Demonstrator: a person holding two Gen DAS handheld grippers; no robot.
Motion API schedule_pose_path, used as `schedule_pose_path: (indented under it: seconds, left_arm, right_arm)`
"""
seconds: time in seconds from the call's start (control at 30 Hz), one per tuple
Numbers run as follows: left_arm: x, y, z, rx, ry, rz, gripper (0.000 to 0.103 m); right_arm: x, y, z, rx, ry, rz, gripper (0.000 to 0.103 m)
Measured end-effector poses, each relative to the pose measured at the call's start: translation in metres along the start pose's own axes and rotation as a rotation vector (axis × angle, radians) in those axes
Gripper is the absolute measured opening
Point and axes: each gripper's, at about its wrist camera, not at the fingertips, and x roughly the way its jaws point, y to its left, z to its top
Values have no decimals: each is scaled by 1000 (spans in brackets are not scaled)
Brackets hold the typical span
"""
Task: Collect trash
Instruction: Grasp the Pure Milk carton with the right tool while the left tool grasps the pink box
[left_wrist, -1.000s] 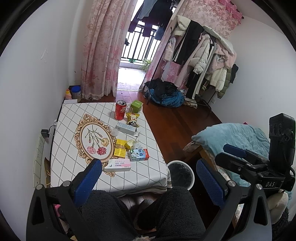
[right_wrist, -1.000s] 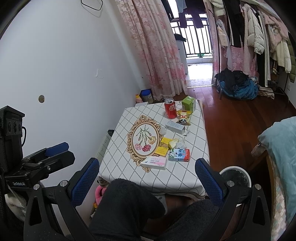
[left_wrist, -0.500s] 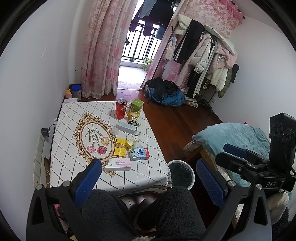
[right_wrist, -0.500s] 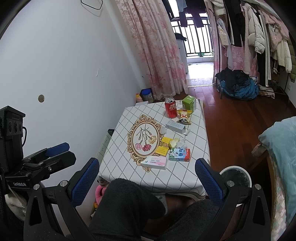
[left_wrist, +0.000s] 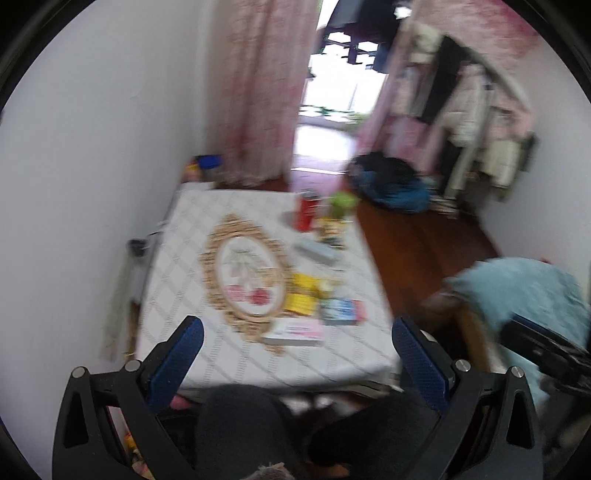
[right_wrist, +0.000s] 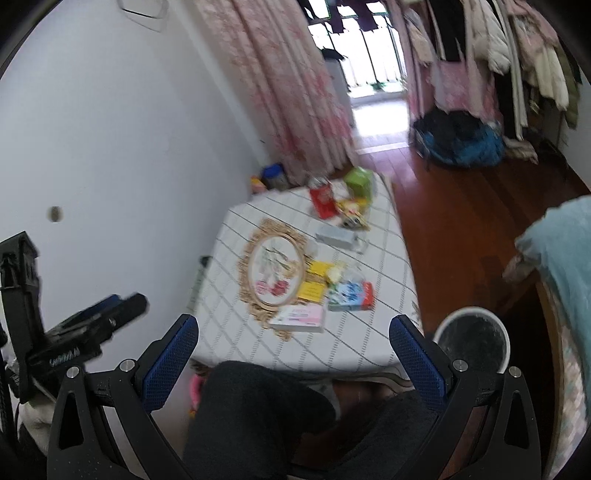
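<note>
Trash lies on a low table (right_wrist: 236, 332) with a checked cloth: a pink box (right_wrist: 301, 317) at the near edge, a blue and red carton (right_wrist: 351, 295), yellow packets (right_wrist: 314, 280), a grey box (right_wrist: 334, 236), a red can (right_wrist: 321, 197) and a green box (right_wrist: 357, 181). They also show, blurred, in the left wrist view: pink box (left_wrist: 295, 330), carton (left_wrist: 341, 311), can (left_wrist: 306, 212). A white bin with a dark liner (right_wrist: 471, 341) stands on the floor right of the table. My left gripper (left_wrist: 295, 354) and right gripper (right_wrist: 293, 350) are both open and empty, short of the table.
My dark-trousered knees (right_wrist: 258, 413) fill the foreground. A white wall (right_wrist: 110, 147) runs on the left. A bed with a blue blanket (right_wrist: 561, 266) is on the right. Pink curtains (right_wrist: 295, 92), a clothes rack (right_wrist: 517, 55) and a pile of bags (right_wrist: 458, 140) stand at the back.
Both grippers have moved forward and down towards the table, which looms larger. The views are motion-blurred. Both stay open and empty.
</note>
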Motion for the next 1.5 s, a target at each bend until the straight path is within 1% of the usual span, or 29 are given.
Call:
schedule_pose_path:
  seconds: [0.07, 0.1, 0.13, 0.2, 0.23, 0.37, 0.43, 0.53, 0.57, 0.67, 0.77, 0.83, 0.87, 0.93, 1.0, 1.03, 1.1, 1.2, 1.3, 1.33, 1.4, 1.47, 1.5]
  left_arm:
    - [32, 11, 0, -28, 29, 73, 103]
    - [49, 18, -1, -42, 53, 95, 103]
    - [64, 23, -2, -55, 80, 108, 103]
    - [100, 32, -4, -86, 138, 135, 103]
    - [114, 36, -5, -90, 157, 154, 103]
    - [169, 48, -10, -109, 225, 236, 103]
    - [197, 55, -12, -118, 270, 274, 103]
    - [230, 69, -14, -134, 326, 313, 103]
    - [241, 73, -16, -135, 345, 328, 103]
    - [265, 80, -19, -131, 392, 343, 103]
    - [276, 84, -25, -115, 424, 347, 103]
    - [280, 82, -28, -93, 439, 329, 103]
    - [280, 79, -28, -72, 440, 319, 103]
    - [277, 68, -26, 7, 425, 284, 103]
    - [270, 49, -25, 133, 395, 236, 103]
    - [268, 40, -26, 196, 386, 211, 103]
    - [265, 14, -31, 368, 381, 139, 103]
    - [272, -22, -41, 614, 425, 32, 103]
    - [284, -53, -61, 822, 501, -40, 103]
    - [290, -58, -68, 867, 533, -55, 103]
    - [296, -66, -80, 946, 570, -76, 103]
    - [301, -72, -88, 991, 586, -93, 102]
    - [303, -74, -89, 1002, 590, -92, 100]
  right_arm:
    - [30, -11, 2, 14, 37, -33, 103]
    - [49, -17, 3, 22, 59, -51, 103]
    - [72, -25, 5, 40, 90, -71, 103]
    - [115, -39, 8, 79, 152, -84, 103]
    - [146, -47, 11, 97, 192, -90, 103]
    - [233, -64, 15, 95, 305, -159, 103]
    - [277, -72, 16, 101, 364, -180, 103]
    - [330, -80, 17, 98, 433, -214, 103]
    - [344, -81, 16, 89, 451, -225, 103]
    - [379, -78, 15, 66, 497, -232, 103]
    - [400, -76, 11, 23, 532, -282, 103]
    - [406, -80, 8, 23, 538, -289, 103]
    - [406, -84, 7, 29, 537, -290, 96]
    - [398, -94, 5, 42, 523, -286, 94]
    - [385, -110, 1, 84, 523, -278, 94]
    - [379, -117, 0, 101, 520, -276, 94]
    - [366, -131, -7, 121, 513, -286, 94]
    - [352, -151, -18, 153, 510, -297, 94]
    - [342, -173, -32, 197, 512, -301, 94]
    - [340, -178, -36, 208, 514, -300, 94]
    - [337, -185, -43, 223, 520, -295, 94]
    - [341, -193, -47, 220, 519, -298, 94]
    - [335, -200, -47, 219, 519, -299, 94]
